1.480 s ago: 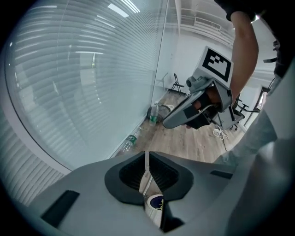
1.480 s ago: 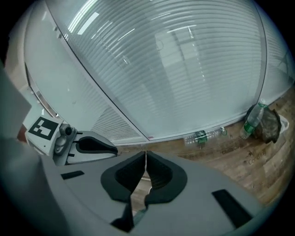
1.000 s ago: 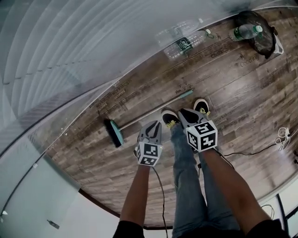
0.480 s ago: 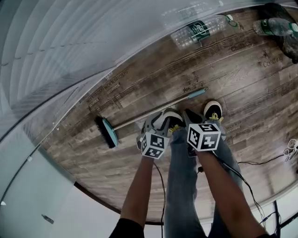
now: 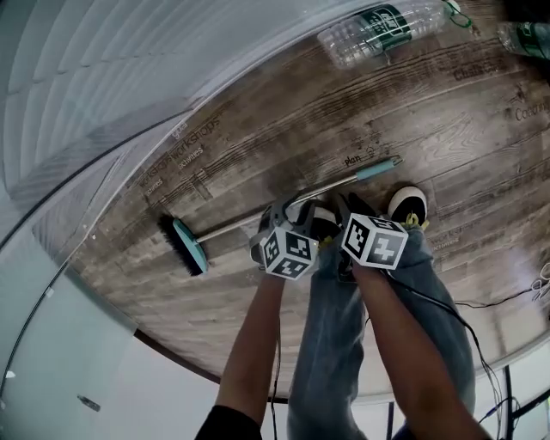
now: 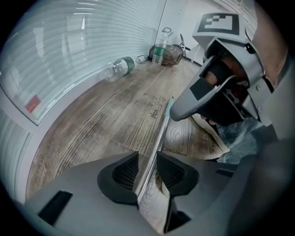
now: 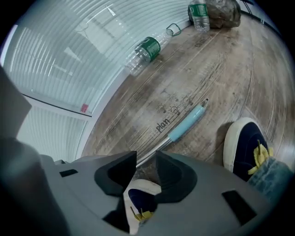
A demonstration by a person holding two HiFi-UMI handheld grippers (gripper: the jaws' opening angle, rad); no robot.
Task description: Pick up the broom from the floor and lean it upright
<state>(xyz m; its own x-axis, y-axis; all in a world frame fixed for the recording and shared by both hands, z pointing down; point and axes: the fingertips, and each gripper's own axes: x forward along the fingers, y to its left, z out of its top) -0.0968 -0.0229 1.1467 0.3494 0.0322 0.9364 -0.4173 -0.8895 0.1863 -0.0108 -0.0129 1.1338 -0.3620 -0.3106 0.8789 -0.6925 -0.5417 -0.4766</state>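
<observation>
Dropped floorward, the left gripper (image 6: pixel 147 173) and just-opened right gripper (image 7: pixel 145 171) gape astride the broom handle (image 6: pixel 158 136), lying ungrasped; lifting remains.

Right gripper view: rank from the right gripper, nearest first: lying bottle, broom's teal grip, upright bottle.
1. Teal grip, just ahead of the right gripper; its jaws have just been opening, nothing between them.
2. Lying bottle, by the wall.
3. Upright bottle, far end, by the bag.
</observation>
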